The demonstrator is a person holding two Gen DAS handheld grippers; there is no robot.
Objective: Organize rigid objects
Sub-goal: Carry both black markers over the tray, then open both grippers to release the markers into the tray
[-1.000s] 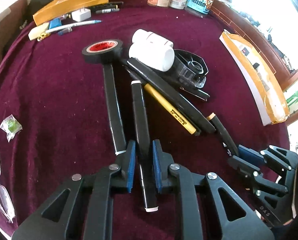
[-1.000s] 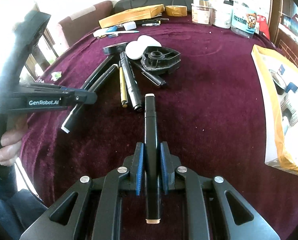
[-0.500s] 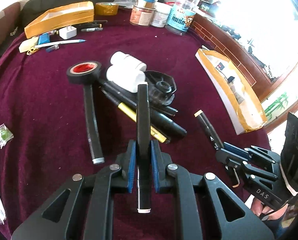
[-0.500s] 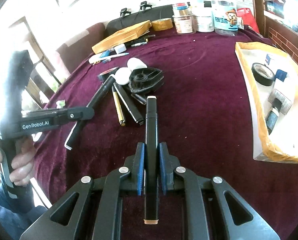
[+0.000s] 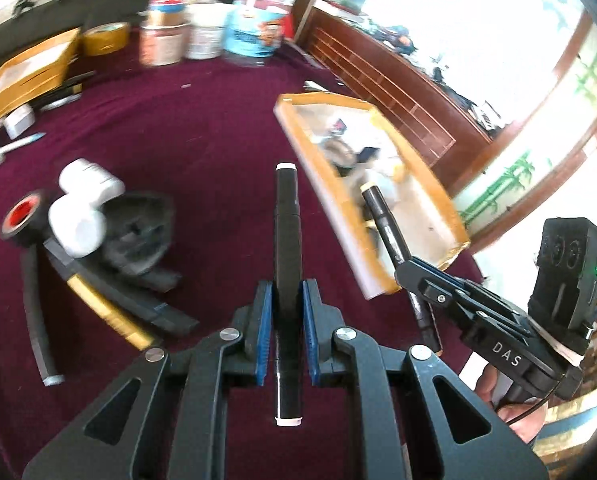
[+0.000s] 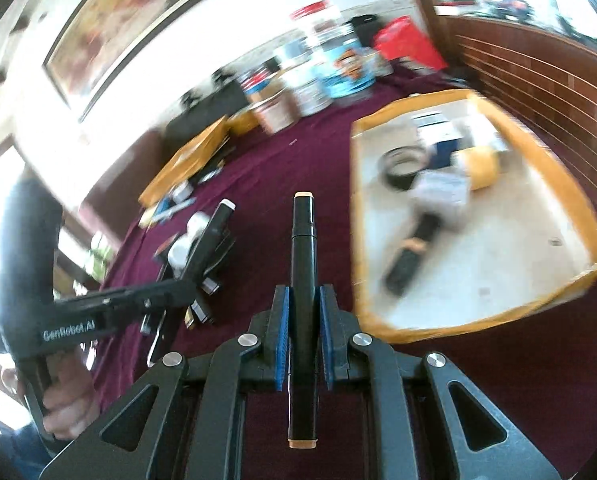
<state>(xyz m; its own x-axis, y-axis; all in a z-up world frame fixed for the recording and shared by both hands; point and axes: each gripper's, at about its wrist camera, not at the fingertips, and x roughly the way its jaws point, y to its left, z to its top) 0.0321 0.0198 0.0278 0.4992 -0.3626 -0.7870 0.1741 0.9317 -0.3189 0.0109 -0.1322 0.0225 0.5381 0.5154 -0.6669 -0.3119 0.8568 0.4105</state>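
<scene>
Left tool (image 5: 284, 316): closed on a black marker (image 5: 286, 240) with white end caps; the marker runs forward between the blue pads, raised above the table.
Right tool (image 6: 303, 330): closed on a black pen (image 6: 304, 264) with tan end caps; the pen points forward, its front tip near the tray's near-left rim.
Right tool, seen from the left wrist (image 5: 414, 280): at the right edge of the view, its pen tilted up in front of the tray (image 5: 330, 184).
Left tool, seen from the right wrist (image 6: 186, 288): at the left, its marker angled toward the pile.
Table (image 5: 202, 128): covered in maroon cloth.
Tray, from the right wrist (image 6: 356, 216): yellow-rimmed, on the table's right side; holds a black tape ring (image 6: 404, 166), a yellow roll (image 6: 480, 164) and a black pen-like item (image 6: 410, 260), all blurred.
Pile, left side of the table: red-cored black tape (image 5: 20, 220), two white cylinders (image 5: 80, 210), a black dispenser (image 5: 138, 232), a yellow pen (image 5: 106, 312) and black pens (image 5: 36, 312), lying close together.
Far edge: jars (image 5: 206, 32), a tan tape roll (image 5: 106, 38) and a second yellow tray (image 5: 26, 76), blurred.
</scene>
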